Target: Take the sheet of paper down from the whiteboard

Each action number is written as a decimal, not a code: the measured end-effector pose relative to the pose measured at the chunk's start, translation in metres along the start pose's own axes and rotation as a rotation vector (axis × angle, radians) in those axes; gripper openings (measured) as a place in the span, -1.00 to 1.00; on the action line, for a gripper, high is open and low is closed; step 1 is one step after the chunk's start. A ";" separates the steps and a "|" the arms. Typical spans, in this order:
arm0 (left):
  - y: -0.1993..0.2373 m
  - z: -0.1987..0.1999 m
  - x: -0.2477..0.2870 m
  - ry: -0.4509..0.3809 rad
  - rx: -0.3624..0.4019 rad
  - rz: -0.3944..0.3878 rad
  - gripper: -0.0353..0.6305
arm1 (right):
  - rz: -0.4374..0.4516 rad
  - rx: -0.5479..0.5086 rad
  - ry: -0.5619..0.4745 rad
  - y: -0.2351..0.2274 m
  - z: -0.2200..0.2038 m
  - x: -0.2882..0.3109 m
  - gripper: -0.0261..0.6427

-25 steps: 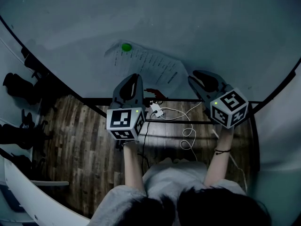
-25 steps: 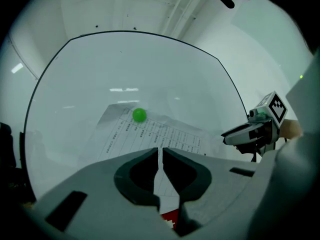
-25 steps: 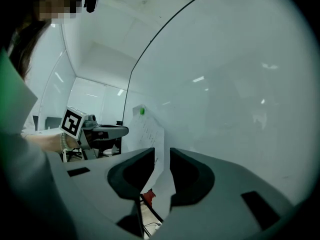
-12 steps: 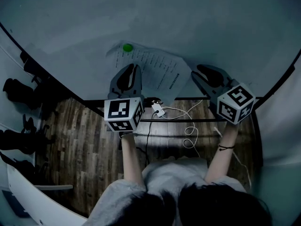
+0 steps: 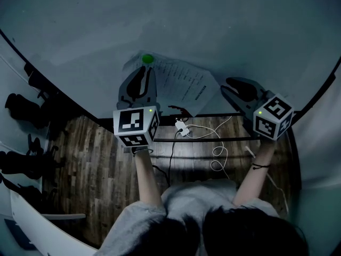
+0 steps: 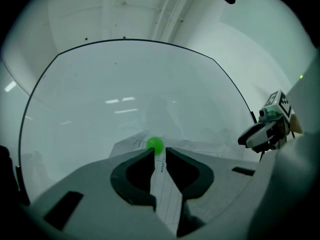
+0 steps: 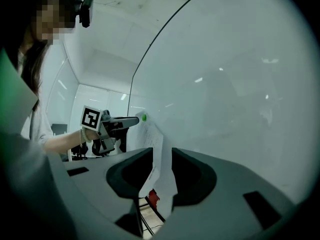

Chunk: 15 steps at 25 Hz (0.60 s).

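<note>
1. Standing a narrow gap apart, the jaws of the left gripper point(image 6: 160, 152) are released and grasp nothing. The gap shows only a strip of the sheet of paper point(image 6: 161, 184) lying beyond them.
2. Just ahead of these jaw tips sits the green magnet point(image 6: 155, 144), partly overlapped by the tip of the left-hand jaw. Whether that tip touches the magnet cannot be determined.
3. The jaws of the right gripper point(image 7: 162, 151) are likewise released. The near edge of the sheet of paper stands in the gap between them, seen almost edge-on, and neither jaw is clenched on it.
4. Beyond both sets of jaws, the sheet of paper hangs on the whiteboard point(image 5: 224, 25), pinned at its upper left corner by the green magnet.
5. In the head view, the left jaws lie over the left part of the sheet, directly below the magnet. The right jaws are just beside the sheet's right edge.
6. Behind each set of jaws is a marker cube, the left cube point(image 5: 134, 134) and the right cube point(image 5: 273, 116), each carried on one of the person's forearms.
7. Farther back from the jaws, past the whiteboard's lower edge, white cables point(image 5: 213, 143) lie on a wooden floor point(image 5: 90, 159).
</note>
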State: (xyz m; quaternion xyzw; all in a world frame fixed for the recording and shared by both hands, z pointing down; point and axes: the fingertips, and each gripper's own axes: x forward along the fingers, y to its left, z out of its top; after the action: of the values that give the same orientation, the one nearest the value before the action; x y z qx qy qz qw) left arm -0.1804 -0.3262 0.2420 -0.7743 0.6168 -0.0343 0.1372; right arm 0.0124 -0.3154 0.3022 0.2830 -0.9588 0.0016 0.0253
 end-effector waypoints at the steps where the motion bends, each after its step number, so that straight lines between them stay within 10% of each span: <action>1: 0.000 0.001 0.001 0.000 0.000 -0.004 -0.72 | 0.005 0.003 -0.002 0.001 0.000 0.000 -0.63; 15: 0.002 0.008 0.014 0.011 0.090 0.019 -0.67 | 0.026 -0.013 0.028 0.000 -0.003 0.009 -0.58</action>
State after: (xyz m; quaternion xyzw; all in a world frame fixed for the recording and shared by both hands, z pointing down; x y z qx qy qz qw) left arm -0.1778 -0.3383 0.2319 -0.7612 0.6228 -0.0650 0.1688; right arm 0.0051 -0.3202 0.3056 0.2701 -0.9620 -0.0005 0.0407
